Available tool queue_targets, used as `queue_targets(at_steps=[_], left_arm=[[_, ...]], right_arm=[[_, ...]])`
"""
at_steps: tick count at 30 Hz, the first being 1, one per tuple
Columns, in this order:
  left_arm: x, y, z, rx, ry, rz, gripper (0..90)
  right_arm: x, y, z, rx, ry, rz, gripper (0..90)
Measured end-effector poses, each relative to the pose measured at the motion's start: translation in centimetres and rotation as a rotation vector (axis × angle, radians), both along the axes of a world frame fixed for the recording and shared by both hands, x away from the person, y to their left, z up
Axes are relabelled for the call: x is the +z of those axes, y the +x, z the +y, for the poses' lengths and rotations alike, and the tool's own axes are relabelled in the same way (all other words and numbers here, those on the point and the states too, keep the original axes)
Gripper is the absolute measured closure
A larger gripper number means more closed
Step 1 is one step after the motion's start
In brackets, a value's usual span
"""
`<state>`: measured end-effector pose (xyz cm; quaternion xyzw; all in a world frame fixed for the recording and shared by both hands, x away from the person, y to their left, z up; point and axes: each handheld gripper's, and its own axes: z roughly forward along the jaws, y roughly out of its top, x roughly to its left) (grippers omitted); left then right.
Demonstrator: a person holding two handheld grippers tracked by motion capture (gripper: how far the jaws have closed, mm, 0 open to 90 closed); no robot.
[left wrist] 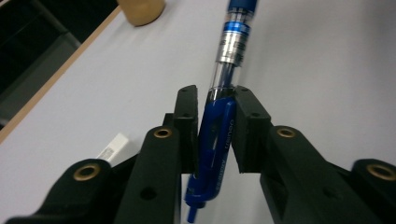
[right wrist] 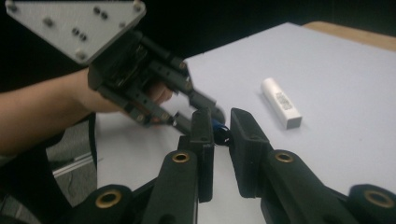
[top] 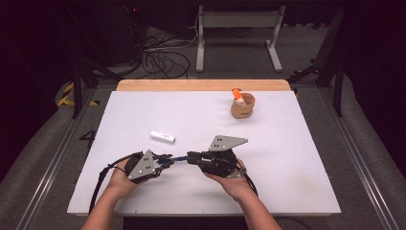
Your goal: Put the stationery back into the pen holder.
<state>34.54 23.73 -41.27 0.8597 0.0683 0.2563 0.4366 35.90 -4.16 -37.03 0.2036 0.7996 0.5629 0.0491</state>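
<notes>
High view: two grippers meet over the near middle of the white table (top: 287, 143), with one blue pen (top: 178, 160) stretched between them. The left gripper (top: 163, 160) is clamped on the pen's clip end; in the left gripper view the pen (left wrist: 219, 126) stands pinched between the two black pads, its barrel running ahead of them. The right gripper (top: 191, 157) has its jaws closed on the pen's other end, where a little blue (right wrist: 219, 128) shows between them. One white eraser (top: 163, 137) lies just beyond the left gripper. One tan cup (top: 242, 106) with an orange item inside stands well beyond the right gripper.
</notes>
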Motion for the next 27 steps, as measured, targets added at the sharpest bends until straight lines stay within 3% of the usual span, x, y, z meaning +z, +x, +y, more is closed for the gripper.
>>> queue_targets(at_steps=[5, 9, 13, 20, 27], left_arm=[[0.3, -0.2, -0.2, -0.033, -0.038, 0.020, 78.5], [0.5, -0.2, 0.0, -0.054, -0.097, 0.035, 78.8], [0.6, -0.3, 0.0, -0.068, -0.154, 0.049, 78.8], [0.4, -0.1, -0.4, -0.088, -0.257, 0.095, 78.8], [0.0, -0.1, -1.1, -0.107, -0.285, 0.128, 78.7]], right_arm=[[0.2, 0.2, -0.6, -0.001, 0.045, -0.003, 74.3], [0.2, 0.3, -0.5, -0.001, 0.070, 0.000, 62.0], [0.1, 0.4, -0.7, 0.010, 0.114, 0.014, 57.8], [0.0, 0.5, -0.7, 0.035, 0.171, 0.025, 56.8], [-0.1, 0.4, -0.7, 0.042, 0.197, 0.028, 65.4]])
